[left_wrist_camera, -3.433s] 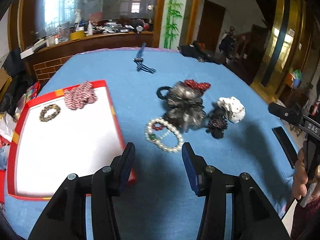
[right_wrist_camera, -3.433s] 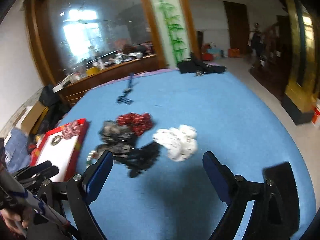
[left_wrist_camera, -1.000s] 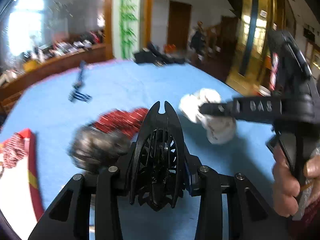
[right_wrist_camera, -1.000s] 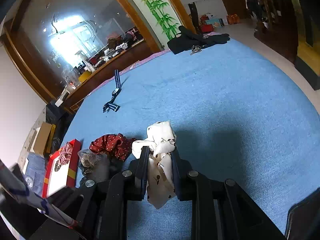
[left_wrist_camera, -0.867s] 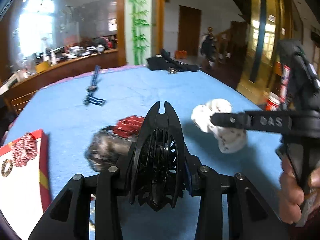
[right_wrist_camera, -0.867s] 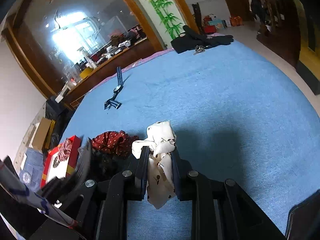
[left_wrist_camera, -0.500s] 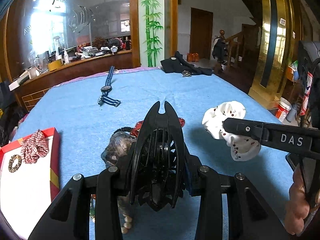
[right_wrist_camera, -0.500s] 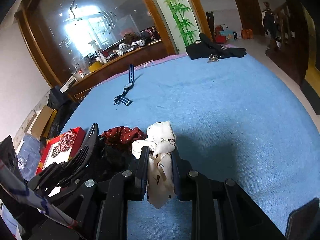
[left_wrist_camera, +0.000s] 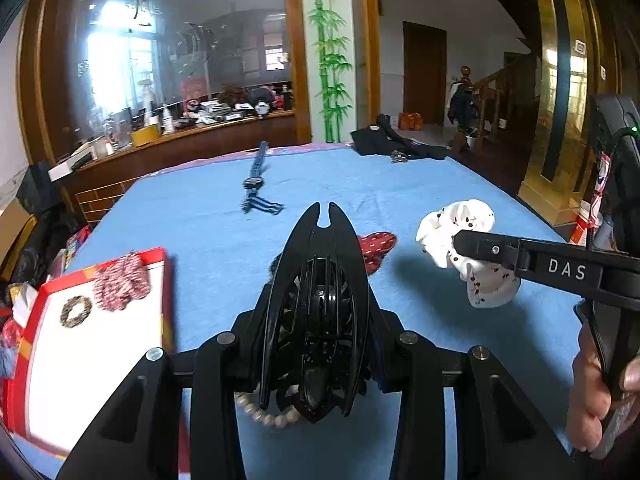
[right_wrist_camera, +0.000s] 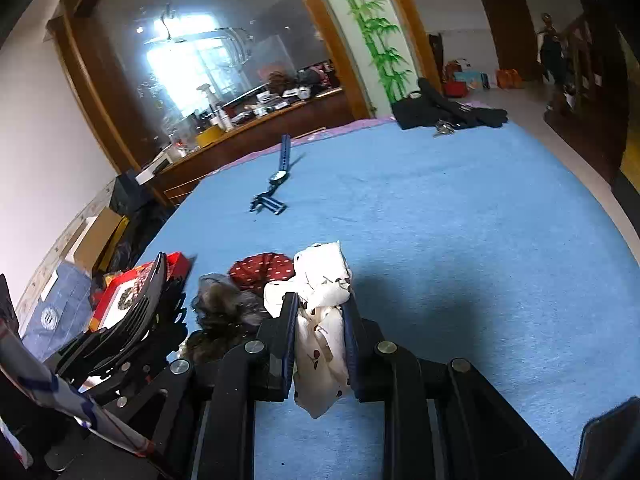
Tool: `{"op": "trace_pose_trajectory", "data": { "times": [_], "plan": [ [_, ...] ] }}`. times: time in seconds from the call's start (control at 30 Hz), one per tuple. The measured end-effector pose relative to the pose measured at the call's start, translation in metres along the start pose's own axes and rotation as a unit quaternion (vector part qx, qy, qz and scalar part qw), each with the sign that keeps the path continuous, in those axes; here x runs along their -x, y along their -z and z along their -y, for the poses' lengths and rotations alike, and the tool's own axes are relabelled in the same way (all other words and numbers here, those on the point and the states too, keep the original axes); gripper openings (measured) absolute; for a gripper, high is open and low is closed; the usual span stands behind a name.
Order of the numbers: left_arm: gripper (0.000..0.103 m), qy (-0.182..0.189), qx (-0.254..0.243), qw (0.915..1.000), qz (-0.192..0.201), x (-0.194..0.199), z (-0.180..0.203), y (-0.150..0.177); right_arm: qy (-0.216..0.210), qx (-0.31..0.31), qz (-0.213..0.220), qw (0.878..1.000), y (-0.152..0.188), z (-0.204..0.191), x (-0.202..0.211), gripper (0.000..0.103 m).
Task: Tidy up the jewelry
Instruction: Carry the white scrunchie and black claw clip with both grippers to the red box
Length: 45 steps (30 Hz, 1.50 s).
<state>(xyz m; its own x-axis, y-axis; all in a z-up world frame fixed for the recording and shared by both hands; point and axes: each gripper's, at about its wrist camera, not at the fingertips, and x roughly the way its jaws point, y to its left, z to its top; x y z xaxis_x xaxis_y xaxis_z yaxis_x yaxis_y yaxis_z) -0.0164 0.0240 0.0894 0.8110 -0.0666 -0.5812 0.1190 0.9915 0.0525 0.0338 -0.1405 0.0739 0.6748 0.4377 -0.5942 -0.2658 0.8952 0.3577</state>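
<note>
My left gripper [left_wrist_camera: 316,344] is shut on a black claw hair clip [left_wrist_camera: 320,280] and holds it above the blue table. My right gripper [right_wrist_camera: 318,320] is shut on a white scrunchie with dark red dots [right_wrist_camera: 320,280], also lifted; the scrunchie shows in the left wrist view [left_wrist_camera: 460,220] too. The red-rimmed white tray [left_wrist_camera: 92,344] lies at the left with a red-white scrunchie [left_wrist_camera: 120,284] and a small dark bracelet [left_wrist_camera: 74,312] in it. A pearl bracelet [left_wrist_camera: 264,416] lies under the clip. A red dotted scrunchie [left_wrist_camera: 376,244] and a grey scrunchie [right_wrist_camera: 224,304] lie on the table.
A blue watch [left_wrist_camera: 256,184] lies farther back on the blue tablecloth [left_wrist_camera: 360,184]. Dark clothing with keys [left_wrist_camera: 392,148] sits at the far edge. A wooden counter with clutter [left_wrist_camera: 180,136] stands behind the table. A dark phone-like slab [right_wrist_camera: 608,440] lies at the near right.
Both grippers, each holding its item, have risen and shifted slightly left. The tray now shows more fully in the left wrist view.
</note>
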Motion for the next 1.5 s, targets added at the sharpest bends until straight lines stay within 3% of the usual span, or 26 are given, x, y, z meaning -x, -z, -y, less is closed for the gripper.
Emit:
{"op": "trace_pose_trajectory", "data": {
  "times": [0.3, 0.63, 1.13, 1.5],
  "plan": [
    [0.038, -0.038, 0.017, 0.9991, 0.010, 0.032, -0.041, 0.017, -0.016, -0.008, -0.009, 1.000, 0.009, -0.023, 0.007, 0.024],
    [0.038, -0.084, 0.057, 0.9947, 0.018, 0.057, -0.101, 0.037, -0.057, 0.061, -0.028, 0.996, 0.028, -0.117, 0.009, 0.024],
    [0.038, -0.119, 0.108, 0.9869, 0.009, 0.074, -0.182, 0.061, -0.088, 0.108, -0.076, 0.987, 0.035, -0.190, -0.025, 0.024],
    [0.038, -0.156, 0.144, 0.9770, -0.024, 0.070, -0.253, 0.078, -0.110, 0.139, -0.116, 0.977, 0.036, -0.238, -0.063, 0.025]
  ]
}}
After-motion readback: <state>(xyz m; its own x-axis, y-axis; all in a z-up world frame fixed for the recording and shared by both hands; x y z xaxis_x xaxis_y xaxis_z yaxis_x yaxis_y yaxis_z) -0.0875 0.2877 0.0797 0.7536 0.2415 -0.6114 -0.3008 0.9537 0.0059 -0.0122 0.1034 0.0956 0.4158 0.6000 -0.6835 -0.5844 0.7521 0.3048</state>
